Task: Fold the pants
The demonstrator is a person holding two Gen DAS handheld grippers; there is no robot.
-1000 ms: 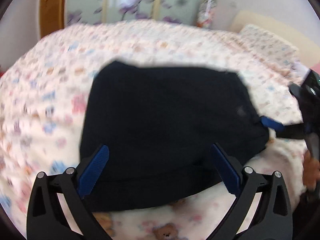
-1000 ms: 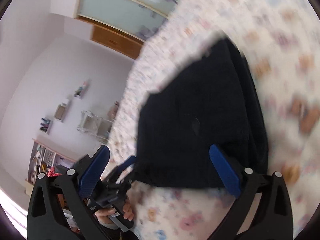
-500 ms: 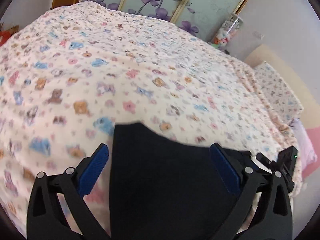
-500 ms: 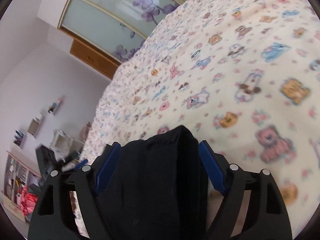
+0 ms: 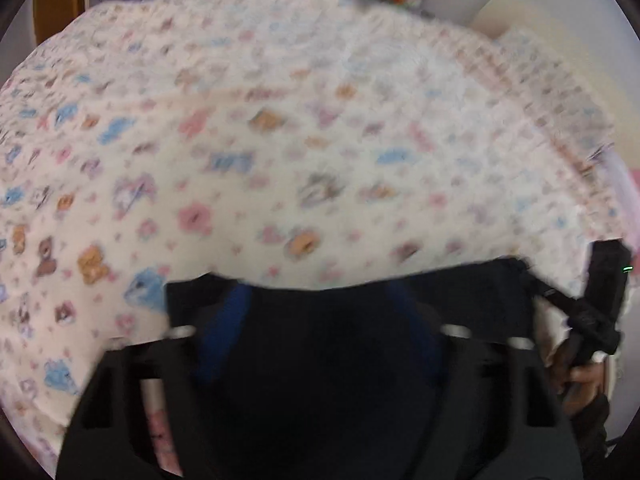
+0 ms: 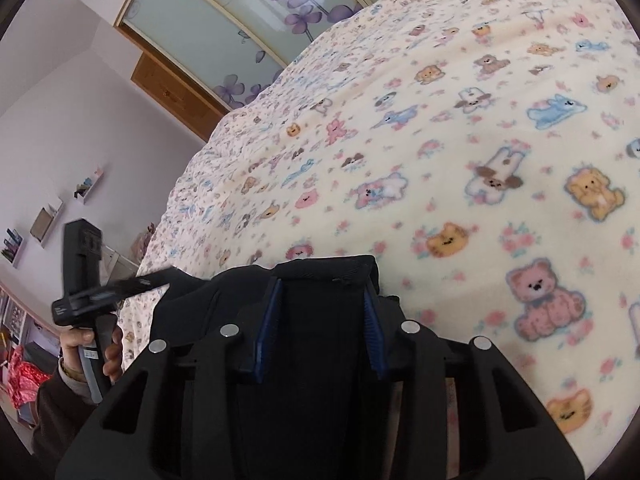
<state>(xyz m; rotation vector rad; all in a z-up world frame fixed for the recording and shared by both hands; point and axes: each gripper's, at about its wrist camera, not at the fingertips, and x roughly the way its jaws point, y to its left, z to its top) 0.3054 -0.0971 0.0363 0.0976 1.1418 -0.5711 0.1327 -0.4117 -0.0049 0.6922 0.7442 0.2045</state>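
Note:
The black pants (image 5: 320,352) lie folded on the bed, near its edge. In the blurred left wrist view my left gripper (image 5: 320,300) sits over their far edge. Its jaws are closing with the cloth between the blue pads (image 5: 224,320), and I see no pinch. In the right wrist view my right gripper (image 6: 320,292) is closing its jaws, and the pads (image 6: 268,320) press both sides of a thick fold of the pants (image 6: 320,360). The left gripper (image 6: 152,280) reaches the same bundle from the left. The right gripper (image 5: 540,292) shows at the pants' right end.
A cream blanket (image 6: 480,160) printed with bears and other animals covers the bed. Sliding doors with purple flowers (image 6: 280,8) stand beyond it. Small wall shelves (image 6: 48,220) hang at the left. A person's hand (image 6: 84,344) grips the left handle.
Both grippers came down over the pants from wide open. The right jaws have narrowed onto the fold. The left gripper swung sideways, its jaws narrowing, and its view is blurred.

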